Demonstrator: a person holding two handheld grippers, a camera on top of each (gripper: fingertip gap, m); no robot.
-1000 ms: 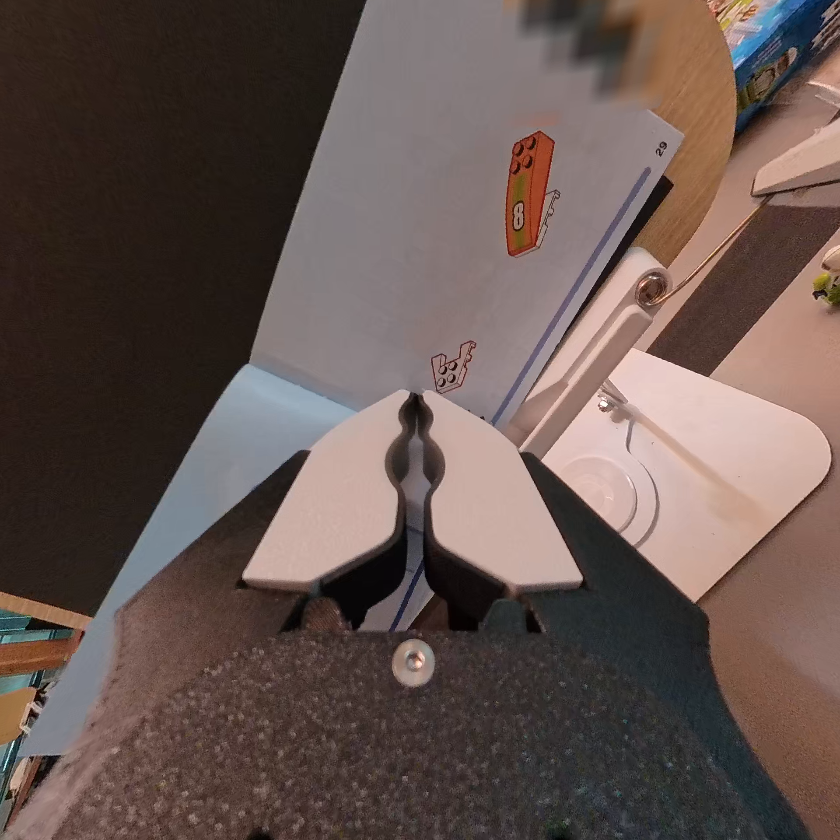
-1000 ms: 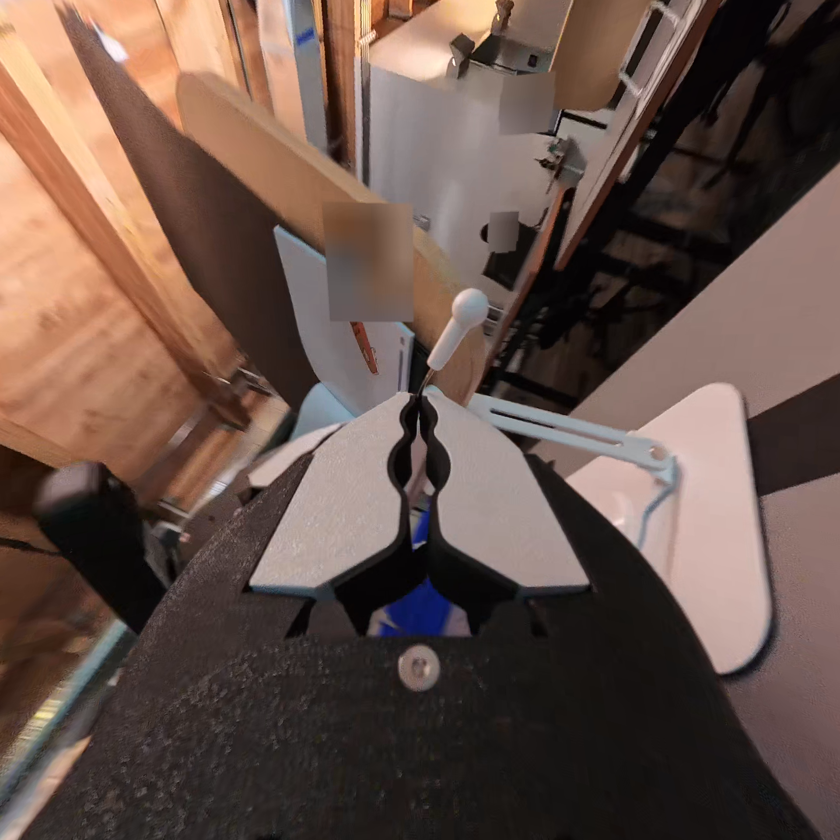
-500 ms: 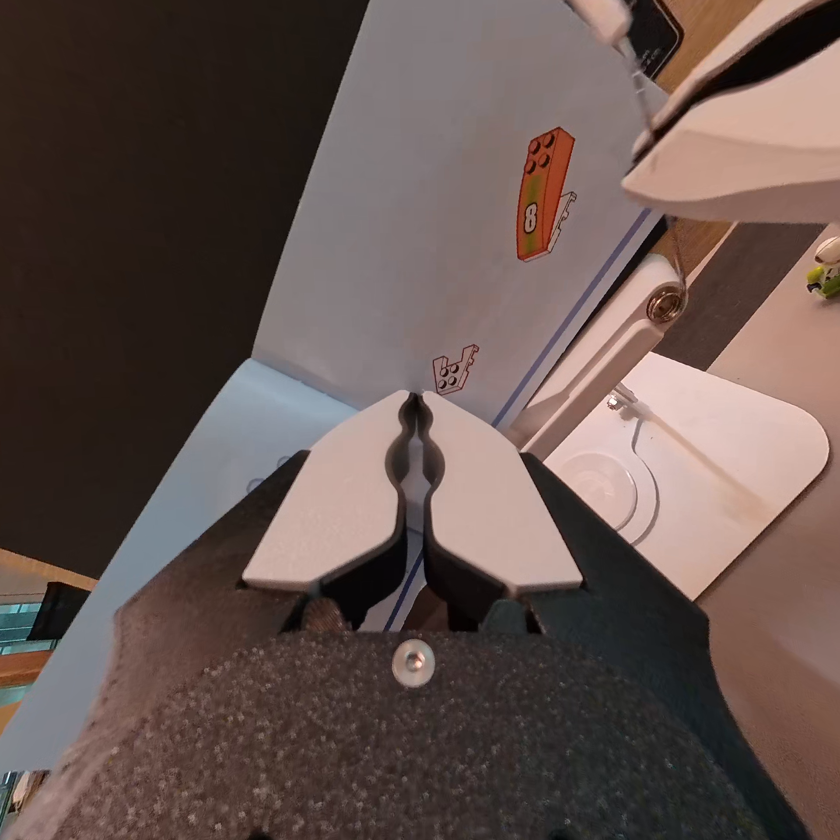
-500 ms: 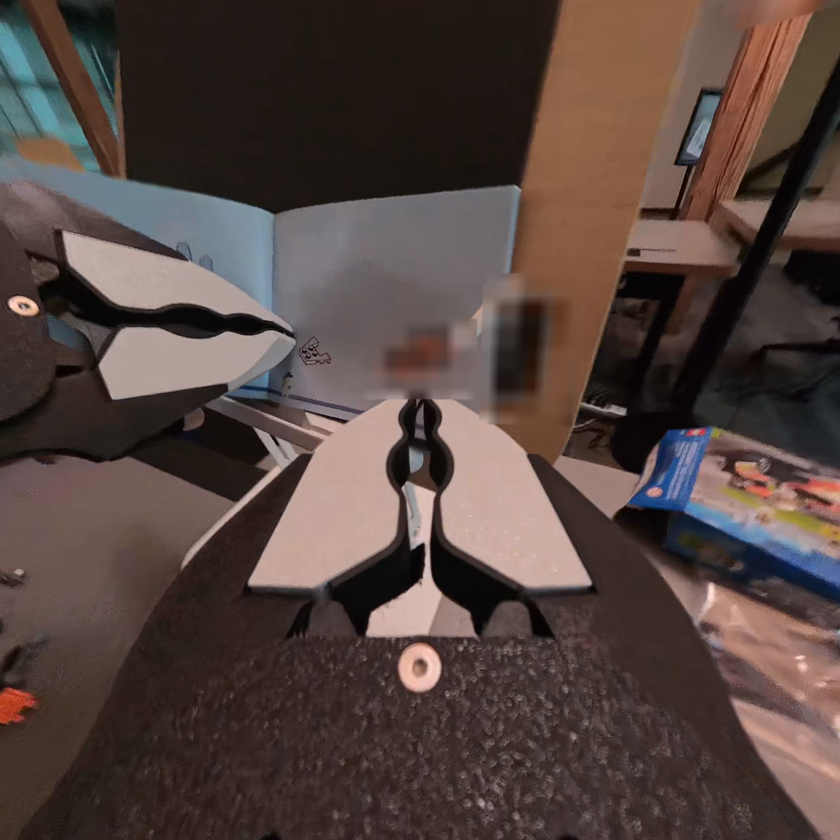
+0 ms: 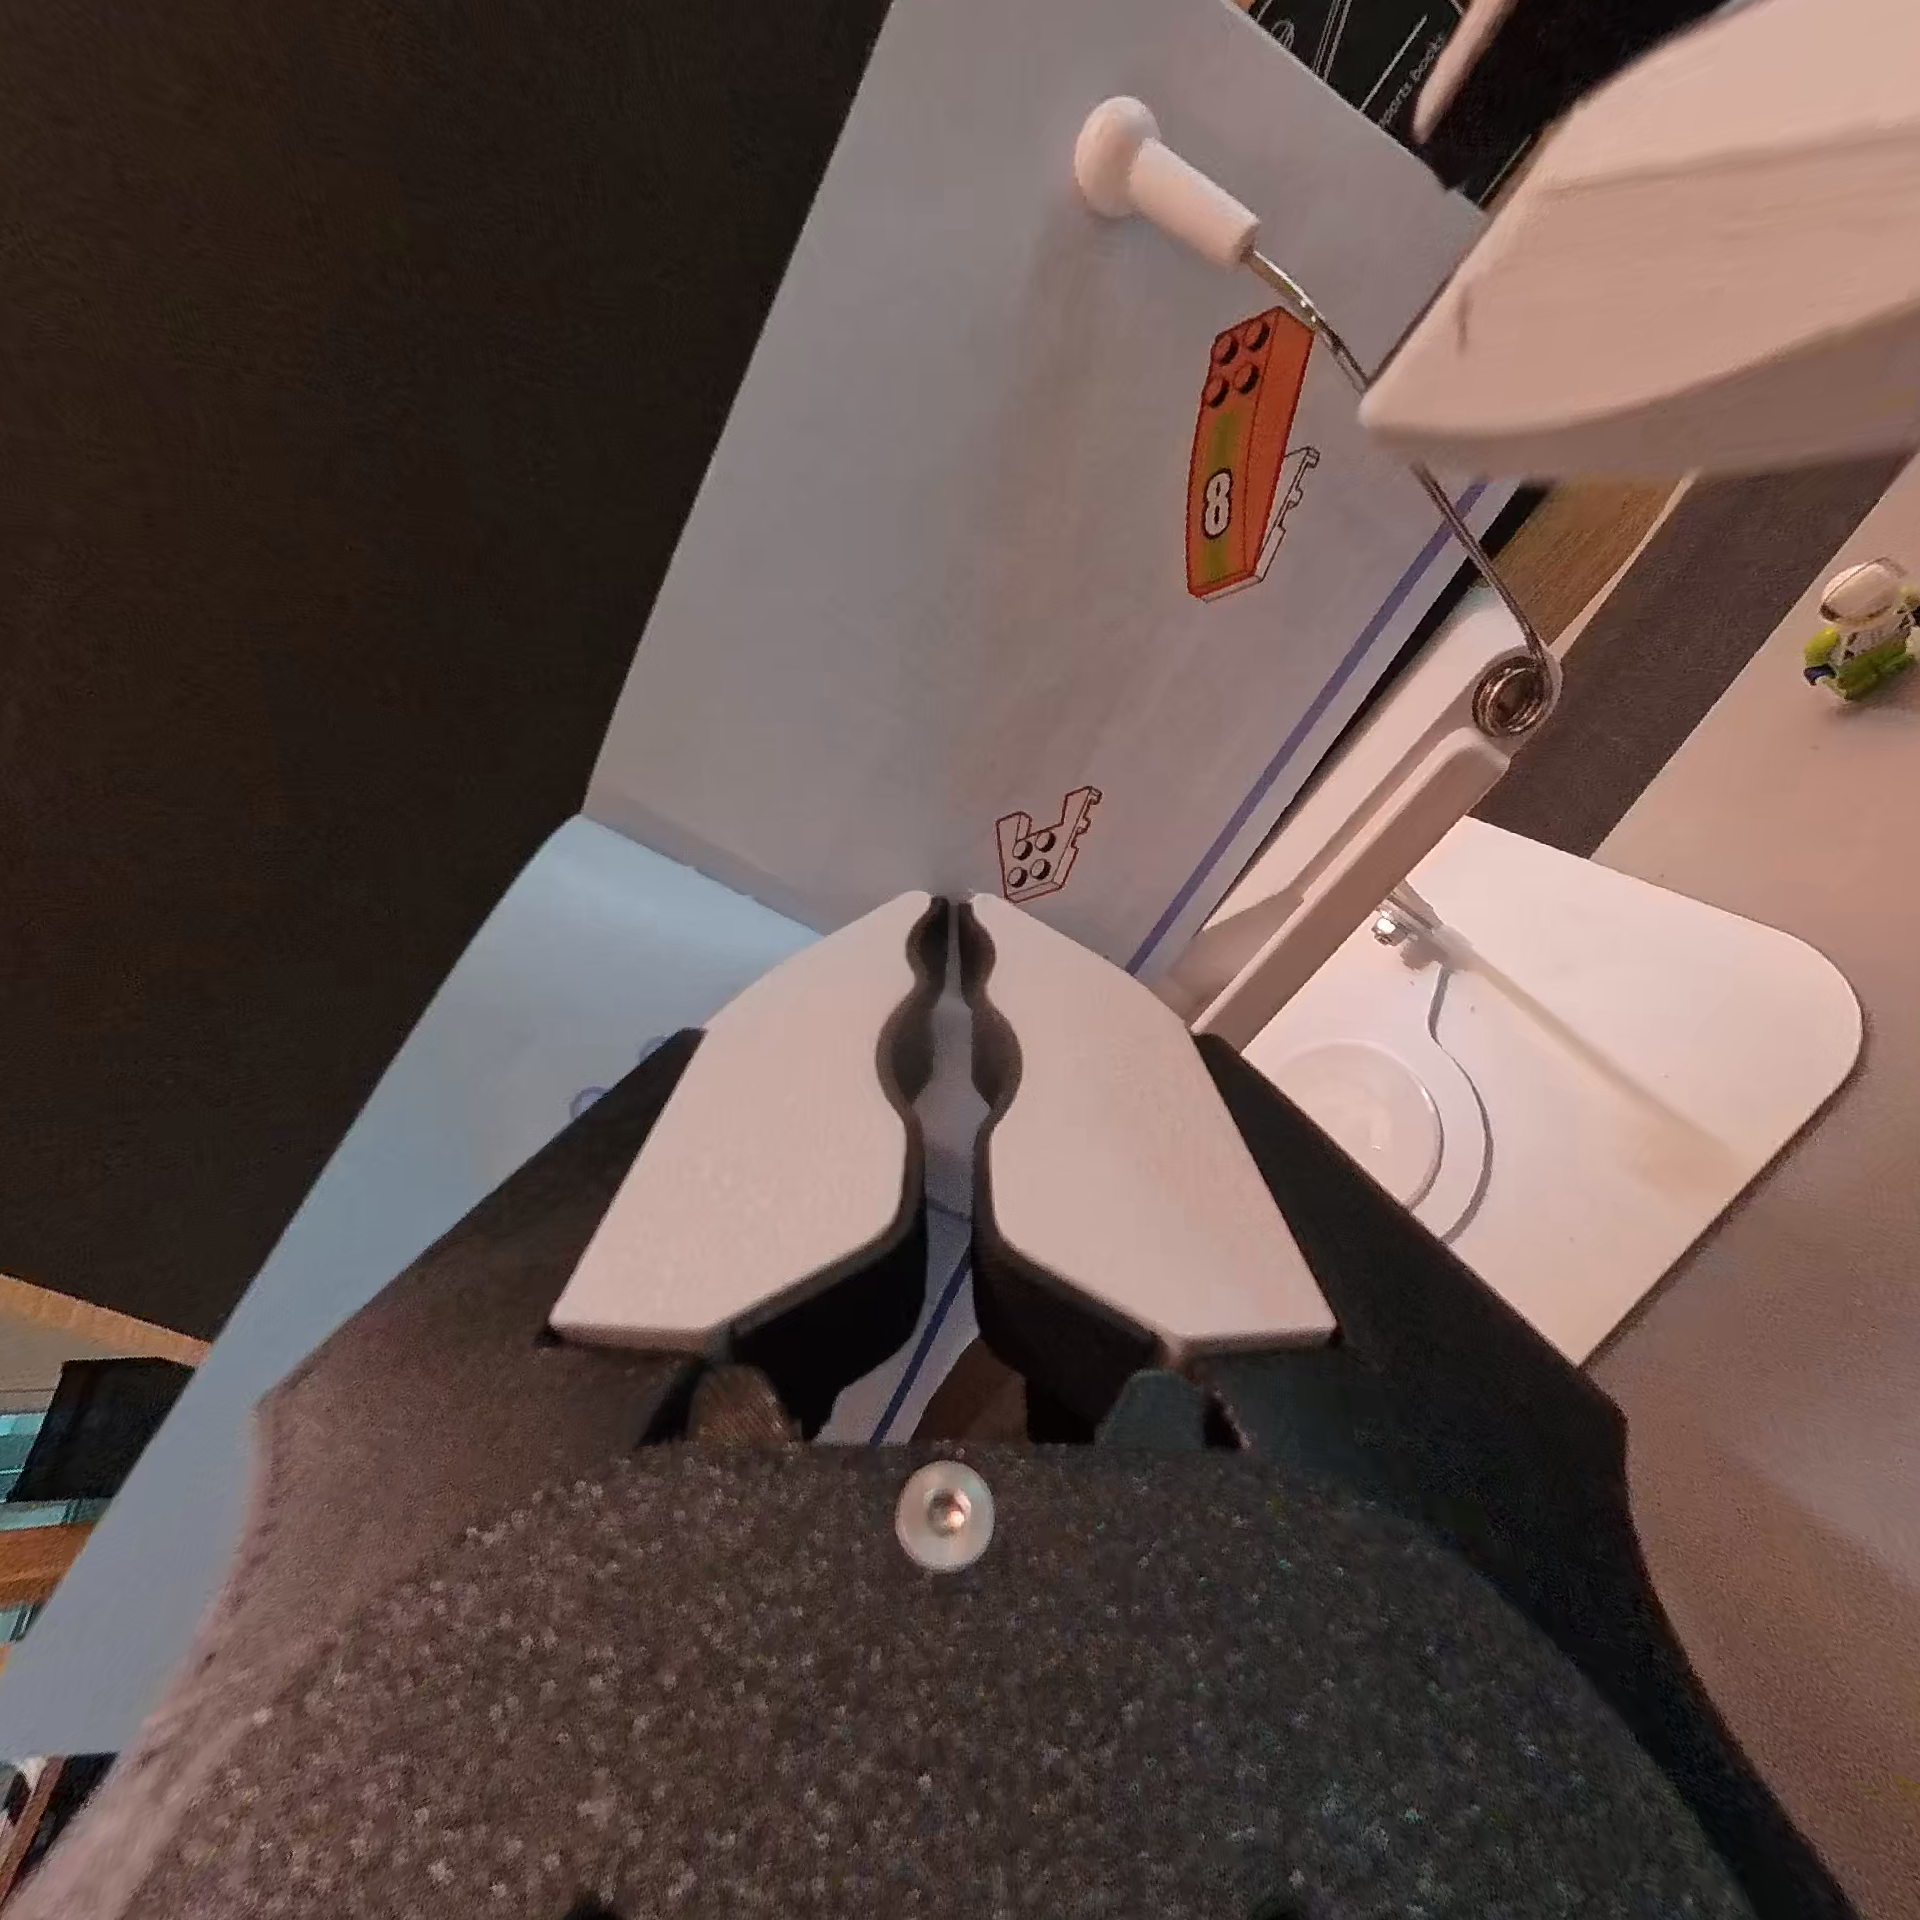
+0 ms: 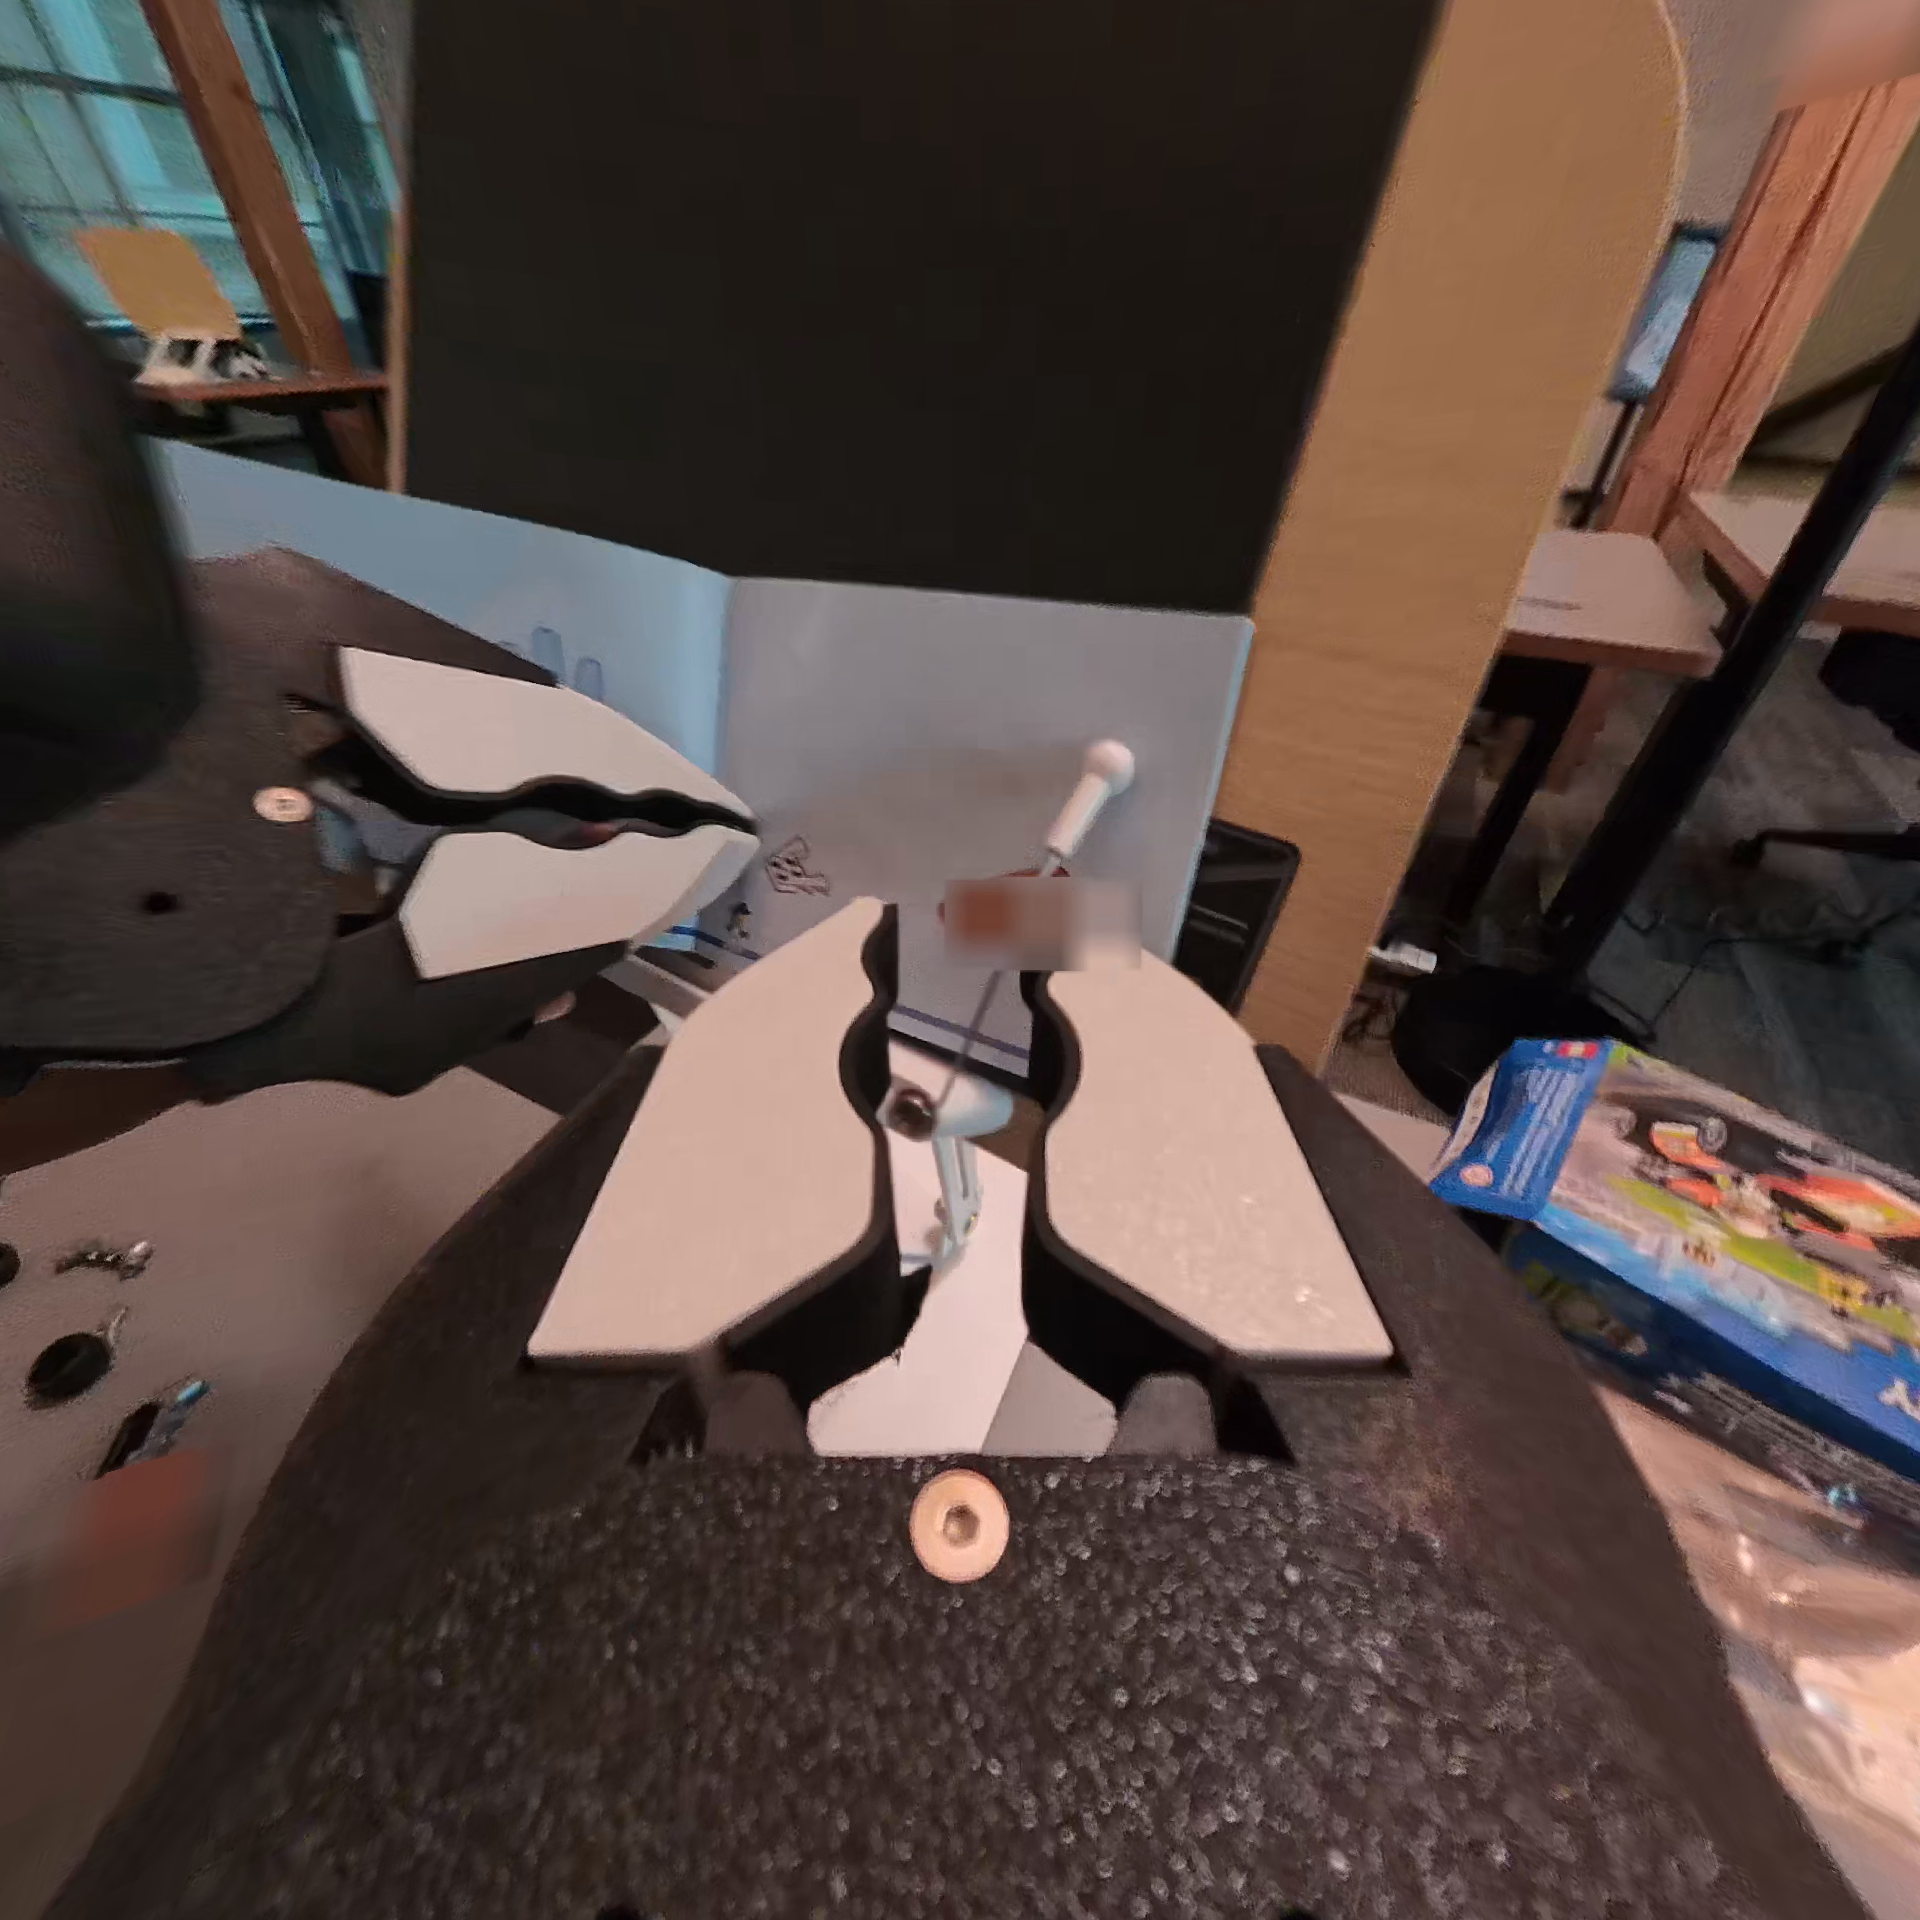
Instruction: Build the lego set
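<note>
The open instruction booklet [image 5: 935, 520] stands on a white book stand [image 5: 1662, 1091]. My left gripper [image 5: 951, 904] is shut, with its tips against the right page close to the fold, beside a small outline drawing of a part. It also shows from the side in the right wrist view [image 6: 743, 826]. My right gripper [image 6: 956, 956] is open. The stand's wire page-holder arm [image 6: 977, 1029] runs up between its fingers without touching them. The arm's white knob [image 6: 1091, 790] rests on the right page and also shows in the left wrist view [image 5: 1153, 182].
A blue lego box [image 6: 1714, 1226] lies on the table at the right, with a clear plastic bag [image 6: 1818, 1662] in front of it. Small loose parts [image 6: 104, 1351] lie at the left. A green and white minifigure [image 5: 1865, 644] stands right of the stand. A dark panel rises behind the booklet. One gripper's finger ends stand about 10 cm off the other's. My left tips are about 10 cm from the arm's white knob [image 6: 1091, 790], my right tips only 4 cm. My left wrist view [image 5: 1129, 153] looks at it from another angle.
My right gripper, shut on the wire arm a second ago, swung round to face the booklet, opened and let go of the arm; its knob now lies on the page. The left gripper stayed put.
</note>
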